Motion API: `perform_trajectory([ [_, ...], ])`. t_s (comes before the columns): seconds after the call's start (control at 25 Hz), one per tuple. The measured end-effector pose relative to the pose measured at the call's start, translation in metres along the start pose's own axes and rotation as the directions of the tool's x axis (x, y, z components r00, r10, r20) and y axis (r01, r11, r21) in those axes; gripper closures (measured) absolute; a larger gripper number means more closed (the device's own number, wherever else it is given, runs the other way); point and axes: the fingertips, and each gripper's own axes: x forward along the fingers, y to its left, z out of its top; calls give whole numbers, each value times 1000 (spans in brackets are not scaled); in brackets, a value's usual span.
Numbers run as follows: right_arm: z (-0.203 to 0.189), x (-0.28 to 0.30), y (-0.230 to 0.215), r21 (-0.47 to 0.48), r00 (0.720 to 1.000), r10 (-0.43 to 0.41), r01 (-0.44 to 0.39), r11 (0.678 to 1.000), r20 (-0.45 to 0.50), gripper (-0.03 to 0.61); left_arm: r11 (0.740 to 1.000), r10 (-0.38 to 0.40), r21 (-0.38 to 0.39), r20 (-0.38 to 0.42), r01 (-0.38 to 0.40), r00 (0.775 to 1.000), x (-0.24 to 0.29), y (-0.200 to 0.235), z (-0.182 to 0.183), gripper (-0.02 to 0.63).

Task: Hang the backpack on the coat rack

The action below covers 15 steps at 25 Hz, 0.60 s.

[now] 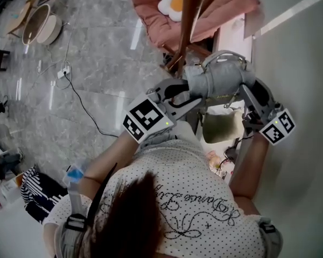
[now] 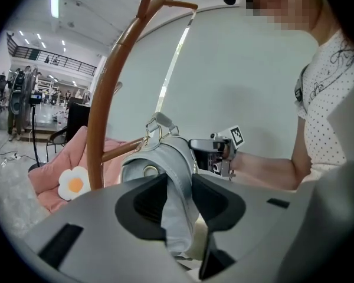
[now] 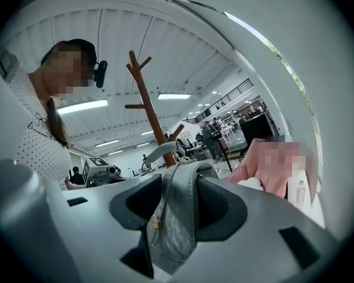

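A grey backpack (image 1: 218, 77) hangs in the air between my two grippers, close to the brown wooden coat rack pole (image 1: 191, 15). My left gripper (image 1: 185, 93) is shut on the backpack's side; in the left gripper view the grey fabric (image 2: 165, 158) fills the gap of that gripper (image 2: 180, 184), and a rack peg (image 2: 124, 151) touches its gold buckle. My right gripper (image 1: 247, 87) is shut on a grey strap (image 3: 177, 217) that runs down between its pads (image 3: 180, 187). The coat rack (image 3: 146, 105) with its upper pegs stands just behind the bag's top handle (image 3: 156, 152).
A pink padded seat with a fried-egg cushion (image 1: 172, 3) sits behind the rack's base. A white wall (image 1: 299, 63) runs along the right. An olive bag (image 1: 220, 127) lies below the backpack. A black cable (image 1: 83, 104) crosses the marble floor; round bowls (image 1: 40, 23) rest far left.
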Motion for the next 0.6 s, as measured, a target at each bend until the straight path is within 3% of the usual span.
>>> perform_trajectory([
  [0.6,-26,33,-22,19,997,28,-27,999,-70,385,997,63,-46,-77,-67,995,-1,16,-25,494],
])
